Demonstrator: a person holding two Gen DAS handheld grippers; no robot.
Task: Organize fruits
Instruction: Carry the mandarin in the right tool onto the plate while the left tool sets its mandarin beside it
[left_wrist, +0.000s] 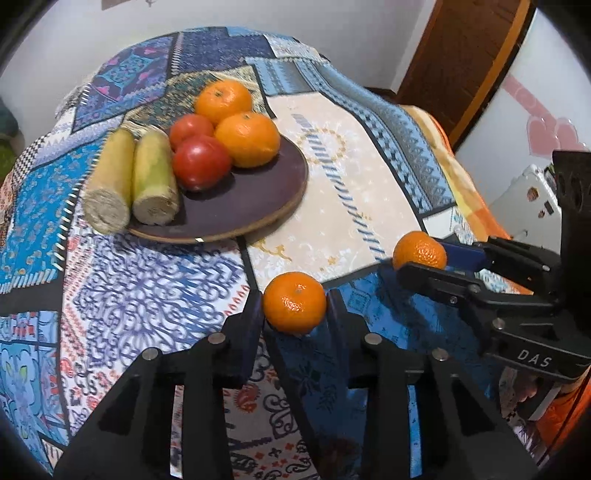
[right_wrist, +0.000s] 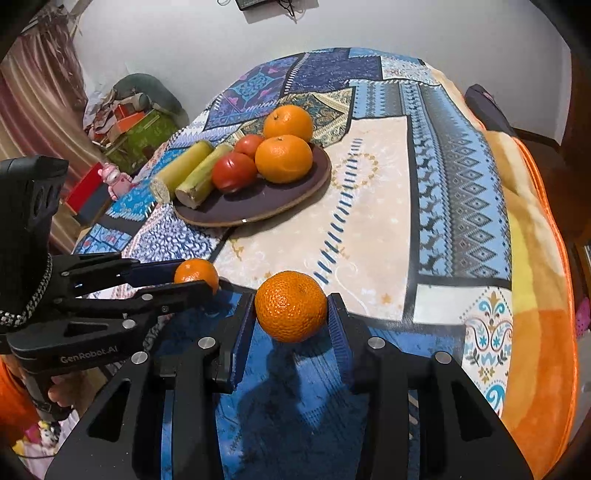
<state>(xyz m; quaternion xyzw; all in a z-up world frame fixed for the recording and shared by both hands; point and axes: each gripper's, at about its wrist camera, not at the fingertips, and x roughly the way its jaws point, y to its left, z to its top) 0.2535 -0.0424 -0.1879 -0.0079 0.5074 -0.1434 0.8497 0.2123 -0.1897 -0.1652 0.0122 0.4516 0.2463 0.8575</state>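
Note:
My left gripper (left_wrist: 294, 301) is shut on a small mandarin (left_wrist: 294, 302), held just above the patterned tablecloth. My right gripper (right_wrist: 291, 306) is shut on another mandarin (right_wrist: 291, 305). Each shows in the other's view: the right gripper (left_wrist: 419, 254) at right with its mandarin (left_wrist: 420, 250), the left gripper (right_wrist: 197, 275) at left with its mandarin (right_wrist: 196, 274). A dark round plate (left_wrist: 258, 206) (right_wrist: 280, 203) further back holds two oranges (left_wrist: 248, 139) (right_wrist: 283, 158), two tomatoes (left_wrist: 201, 161) (right_wrist: 233, 171) and two sugarcane pieces (left_wrist: 153, 177) (right_wrist: 197, 181).
The table (left_wrist: 351, 177) (right_wrist: 369, 229) has a blue and beige patchwork cloth over an orange blanket (right_wrist: 535, 295) at its right edge. A white wall stands behind. A wooden door (left_wrist: 461, 55) is at the far right. Clutter and boxes (right_wrist: 129, 122) lie on the floor left.

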